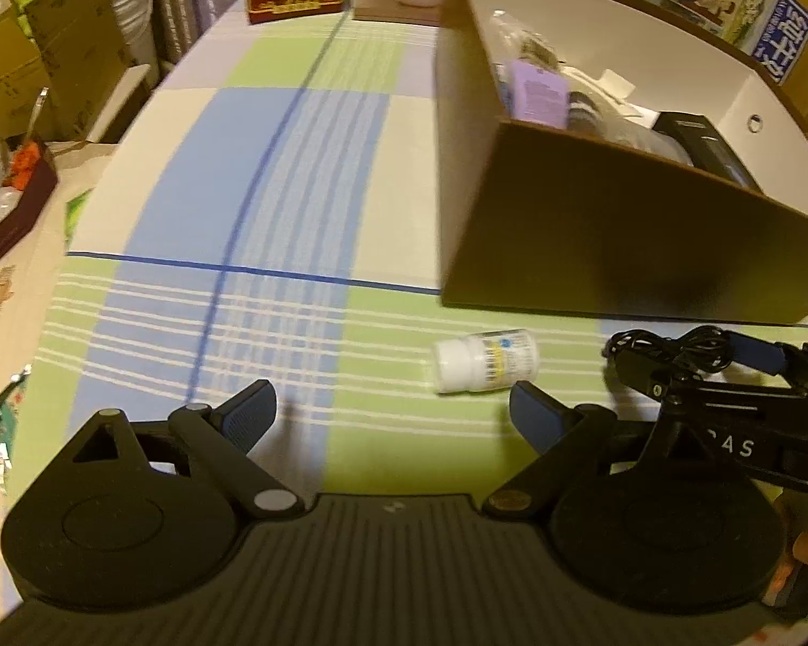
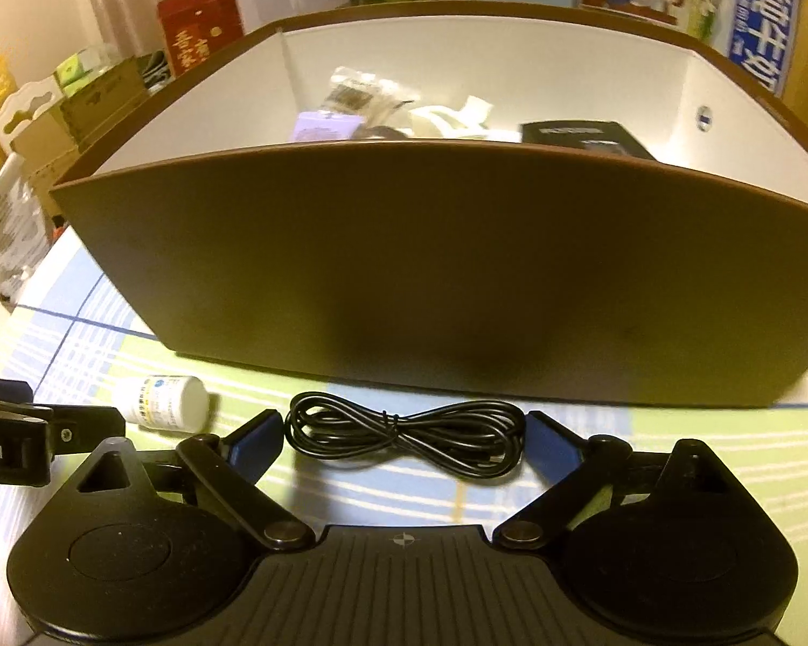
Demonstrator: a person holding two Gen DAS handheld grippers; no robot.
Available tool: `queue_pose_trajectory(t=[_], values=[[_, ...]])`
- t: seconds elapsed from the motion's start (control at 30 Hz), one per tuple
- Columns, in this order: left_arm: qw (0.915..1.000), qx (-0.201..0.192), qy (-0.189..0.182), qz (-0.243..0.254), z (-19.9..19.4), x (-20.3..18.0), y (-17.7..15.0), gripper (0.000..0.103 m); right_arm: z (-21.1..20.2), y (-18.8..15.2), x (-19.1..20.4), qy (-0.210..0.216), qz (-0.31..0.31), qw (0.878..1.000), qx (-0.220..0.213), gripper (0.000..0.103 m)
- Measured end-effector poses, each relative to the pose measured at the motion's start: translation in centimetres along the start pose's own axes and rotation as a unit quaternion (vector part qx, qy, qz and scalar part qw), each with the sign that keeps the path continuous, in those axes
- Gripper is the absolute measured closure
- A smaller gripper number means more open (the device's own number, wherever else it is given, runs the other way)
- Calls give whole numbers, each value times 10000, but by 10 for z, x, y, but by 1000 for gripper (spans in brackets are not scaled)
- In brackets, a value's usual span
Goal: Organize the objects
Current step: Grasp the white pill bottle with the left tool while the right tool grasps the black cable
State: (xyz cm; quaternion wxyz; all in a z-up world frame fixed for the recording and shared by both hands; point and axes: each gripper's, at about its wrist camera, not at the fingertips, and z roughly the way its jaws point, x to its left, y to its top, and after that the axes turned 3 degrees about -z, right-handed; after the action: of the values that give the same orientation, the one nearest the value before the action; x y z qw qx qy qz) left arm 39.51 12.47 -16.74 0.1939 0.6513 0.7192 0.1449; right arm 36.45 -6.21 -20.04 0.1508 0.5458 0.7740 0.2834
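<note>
My right gripper [image 2: 404, 444], fingers spread, straddles the bundled black cable [image 2: 404, 439] lying before the brown box [image 2: 404, 269], ready to clamp; my left gripper [image 1: 390, 417] waits open near the pill bottle [image 1: 485, 360].

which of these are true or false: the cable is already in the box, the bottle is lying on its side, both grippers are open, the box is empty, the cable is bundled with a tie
1. The cable is already in the box. False: it lies on the tablecloth in front of the box, between the right gripper's fingers.
2. The bottle is lying on its side. True.
3. Both grippers are open. True: the left gripper and the right one are both spread wide.
4. The box is empty. False: it holds several items, including a purple pack.
5. The cable is bundled with a tie. True: it is cinched at the middle.
</note>
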Motion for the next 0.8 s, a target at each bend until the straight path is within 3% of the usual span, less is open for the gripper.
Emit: queue_pose_trajectory(t=[0.23, 0.53, 0.63, 0.8], values=[[9997, 43, -254, 22, 16, -22, 4, 16, -10, -6, -25, -183, 296, 9994, 71, 11], [9999, 22, -145, 68, 30, -33, 10, 40, -21, -13, -39, -320, 469, 9984, 71, 11], [9998, -15, -135, 149, 30, -36, 11, 58, -23, -15, -41, -332, 496, 9982, 70, 11], [9995, -36, -196, 228, 26, -40, 9, 62, -29, -20, -44, -312, 485, 9983, 74, 11]])
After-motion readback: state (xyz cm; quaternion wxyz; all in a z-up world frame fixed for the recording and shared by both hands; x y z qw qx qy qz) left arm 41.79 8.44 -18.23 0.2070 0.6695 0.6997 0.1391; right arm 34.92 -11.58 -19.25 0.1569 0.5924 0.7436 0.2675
